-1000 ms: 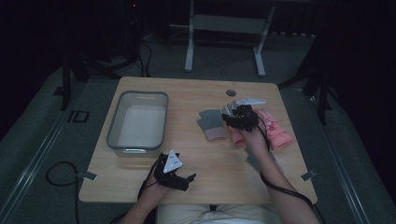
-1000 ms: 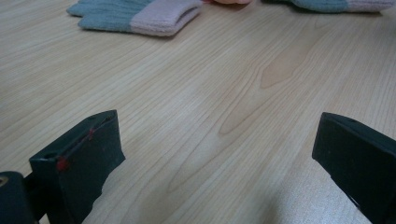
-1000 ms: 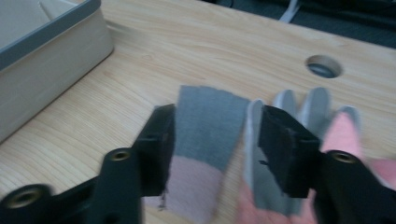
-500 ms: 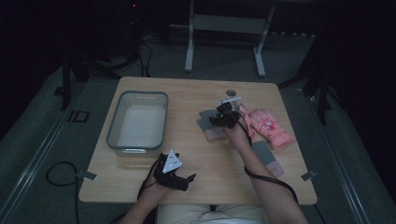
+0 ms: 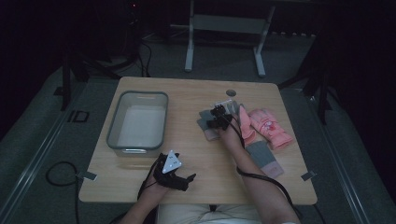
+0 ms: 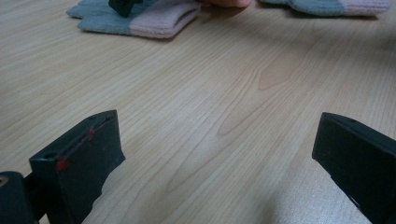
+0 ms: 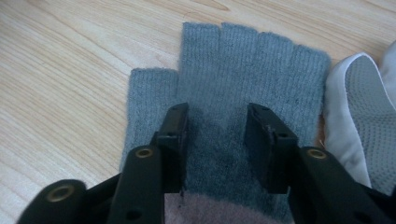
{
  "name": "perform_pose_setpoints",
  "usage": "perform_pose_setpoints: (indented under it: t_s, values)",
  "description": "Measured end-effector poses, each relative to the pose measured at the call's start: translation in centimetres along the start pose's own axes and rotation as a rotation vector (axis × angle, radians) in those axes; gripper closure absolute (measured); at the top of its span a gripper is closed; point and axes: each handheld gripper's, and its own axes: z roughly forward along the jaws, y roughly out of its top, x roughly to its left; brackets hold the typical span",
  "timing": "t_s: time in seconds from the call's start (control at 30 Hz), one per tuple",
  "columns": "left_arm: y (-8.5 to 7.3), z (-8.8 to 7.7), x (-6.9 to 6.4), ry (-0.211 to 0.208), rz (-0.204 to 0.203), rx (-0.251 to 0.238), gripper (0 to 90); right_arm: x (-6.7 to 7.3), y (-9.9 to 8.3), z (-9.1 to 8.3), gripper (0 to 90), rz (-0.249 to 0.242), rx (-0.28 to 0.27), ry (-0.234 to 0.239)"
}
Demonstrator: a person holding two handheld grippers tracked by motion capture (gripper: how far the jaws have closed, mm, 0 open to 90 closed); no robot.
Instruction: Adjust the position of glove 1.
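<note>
My left claw (image 5: 175, 173): black body, grey three-cornered plate on top, red flecks on one jaw edge. My right claw (image 7: 215, 135): black, brass-ringed screw holes, black cable trailing along bare forearm.

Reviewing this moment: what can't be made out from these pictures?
- Right gripper on the grey fingerless glove: in the right gripper view its jaws straddle the knit, but whether they pinch it is unclear.
- White mesh item: cut off by that view's right edge; unidentifiable.
- Clear bin: the high view is too dim to show any contents.
- Pink gloves: print too small in the high view.
</note>
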Motion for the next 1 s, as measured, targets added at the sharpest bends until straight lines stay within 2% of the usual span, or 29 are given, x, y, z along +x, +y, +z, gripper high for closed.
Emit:
perform_pose_setpoints:
  t_s: [0.17, 0.2, 0.27, 0.4, 0.5, 0.57, 0.73, 0.83, 0.9, 0.93, 1.0]
  values:
    - [0.0, 0.0, 0.0, 0.003, -0.001, 0.0, 1.2, 0.2, 0.1, 0.0, 74.1, 0.001, 0.006, -0.011]
    - [0.0, 0.0, 0.0, 0.003, -0.001, 0.0, 1.2, 0.2, 0.1, 0.0, 74.1, 0.001, 0.006, -0.011]
    - [0.0, 0.0, 0.0, 0.004, -0.001, 0.0, 1.2, 0.2, 0.2, 0.0, 82.6, 0.006, 0.013, -0.021]
    - [0.0, 0.0, 0.1, 0.002, -0.006, -0.001, 1.2, 0.4, 0.4, 0.0, 84.6, -0.001, 0.029, -0.025]
    - [0.0, 0.0, 0.1, 0.003, -0.004, 0.0, 1.2, 0.1, 0.4, -0.5, 85.4, 0.038, 0.027, 0.009]
    - [0.0, 0.0, 0.1, 0.003, -0.004, 0.001, 1.2, 0.2, 0.4, -0.7, 85.4, 0.04, 0.022, 0.012]
    - [0.0, 0.0, 0.1, 0.002, -0.008, 0.001, 1.2, 1.2, -0.1, -2.4, 85.4, 0.057, -0.003, 0.02]
    - [0.0, 0.0, 0.0, 0.006, 0.0, 0.003, 1.2, 2.2, -0.5, -4.5, 85.4, 0.058, -0.046, 0.021]
    - [0.0, 0.0, 0.0, 0.006, 0.0, 0.004, 1.2, 2.4, -0.6, -5.1, 85.5, 0.062, -0.062, 0.02]
    - [0.0, 0.0, 0.0, 0.006, -0.004, 0.002, 1.2, 2.8, -0.9, -6.6, 85.4, 0.066, -0.088, 0.022]
    - [0.0, 0.0, 0.1, 0.007, -0.003, 0.005, 1.2, 2.9, -1.0, -7.1, 85.4, 0.068, -0.098, 0.027]
